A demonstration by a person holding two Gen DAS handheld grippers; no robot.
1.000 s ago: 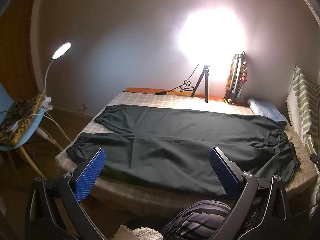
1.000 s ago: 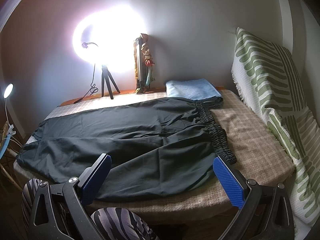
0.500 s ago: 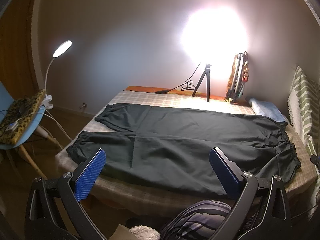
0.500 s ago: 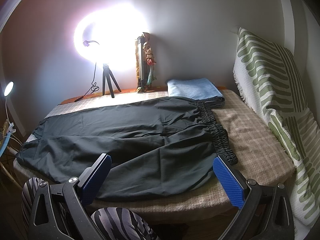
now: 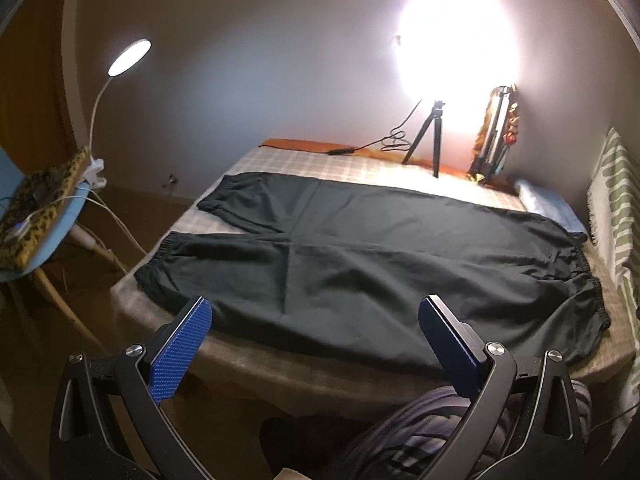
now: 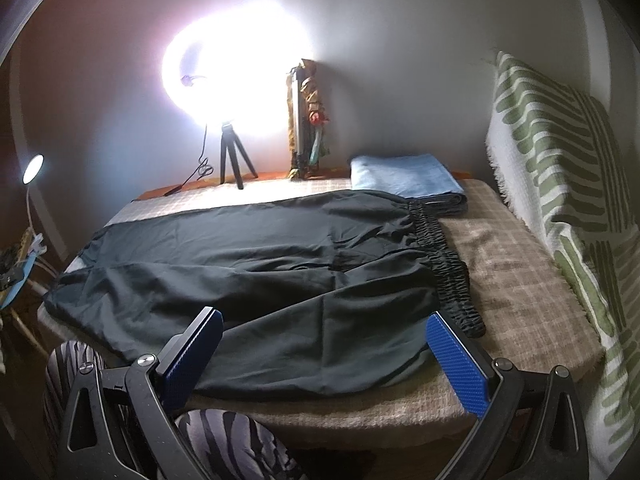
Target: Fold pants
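Dark pants (image 5: pixel 360 256) lie spread flat on a checked table (image 5: pixel 320 164), cuffs at the left, elastic waistband (image 6: pixel 448 264) at the right. They also show in the right wrist view (image 6: pixel 280 280). My left gripper (image 5: pixel 316 320) is open and empty, held before the table's near edge, over the lower leg's hem. My right gripper (image 6: pixel 324 340) is open and empty, held near the front edge by the waistband's near corner. Neither gripper touches the cloth.
A ring light on a small tripod (image 5: pixel 434 148) and a folded tripod (image 6: pixel 304 132) stand at the back. A folded blue cloth (image 6: pixel 404 176) lies beside the waistband. A green-patterned blanket (image 6: pixel 560 184) hangs at the right. A desk lamp (image 5: pixel 128 56) and chair stand left. Striped knees (image 6: pixel 224 436) are below.
Both views have shifted slightly closer to the table. The pants have not moved and both grippers stay open.
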